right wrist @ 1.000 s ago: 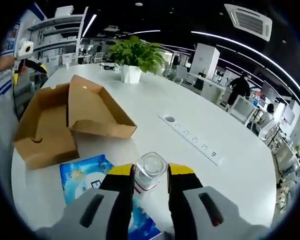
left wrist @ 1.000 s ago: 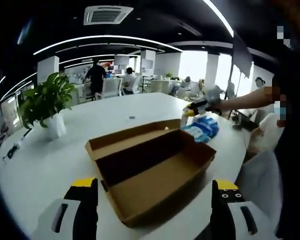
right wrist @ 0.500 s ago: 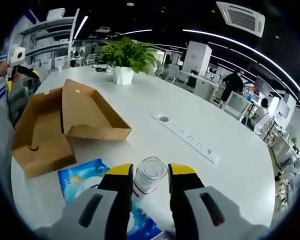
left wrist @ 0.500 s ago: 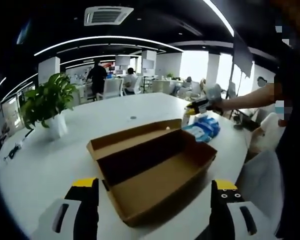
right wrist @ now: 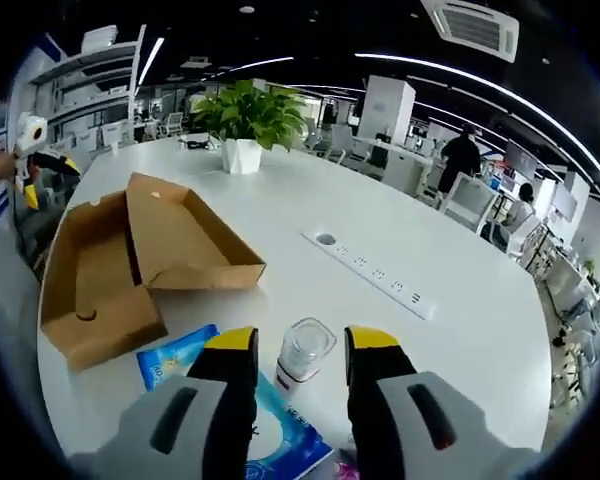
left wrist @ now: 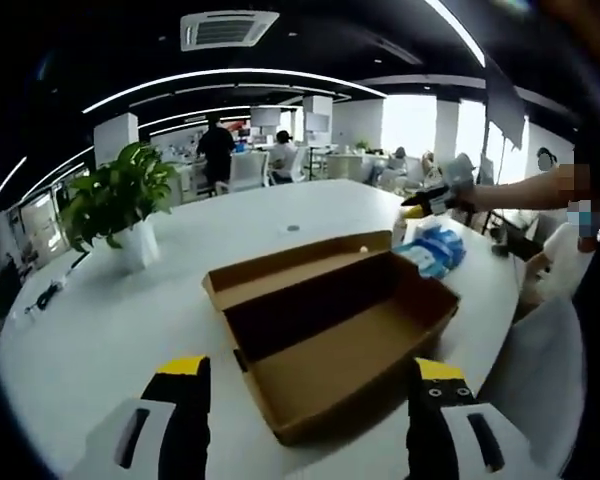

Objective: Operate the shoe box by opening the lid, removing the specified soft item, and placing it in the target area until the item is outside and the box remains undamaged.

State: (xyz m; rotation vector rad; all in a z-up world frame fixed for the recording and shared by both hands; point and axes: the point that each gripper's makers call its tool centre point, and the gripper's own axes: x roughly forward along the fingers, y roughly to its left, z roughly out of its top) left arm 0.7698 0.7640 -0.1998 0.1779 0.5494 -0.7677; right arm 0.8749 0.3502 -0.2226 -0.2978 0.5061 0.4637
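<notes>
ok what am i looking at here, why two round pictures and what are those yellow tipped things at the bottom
A person holds a two-jaw hand gripper in each hand, and a fisheye camera rides on each, hence two round pictures. The yellow-tipped prongs are each gripper's own jaws.

The left gripper stands open over the open brown cardboard shoe box, which looks empty, on a round white table.

In the right gripper view, the right gripper is open around a small clear plastic bottle without gripping it. Under it lies a blue soft wipes pack, beside the box. A potted green plant and a white power strip also sit on the table.

The right gripper also shows far off in the left gripper view.
</notes>
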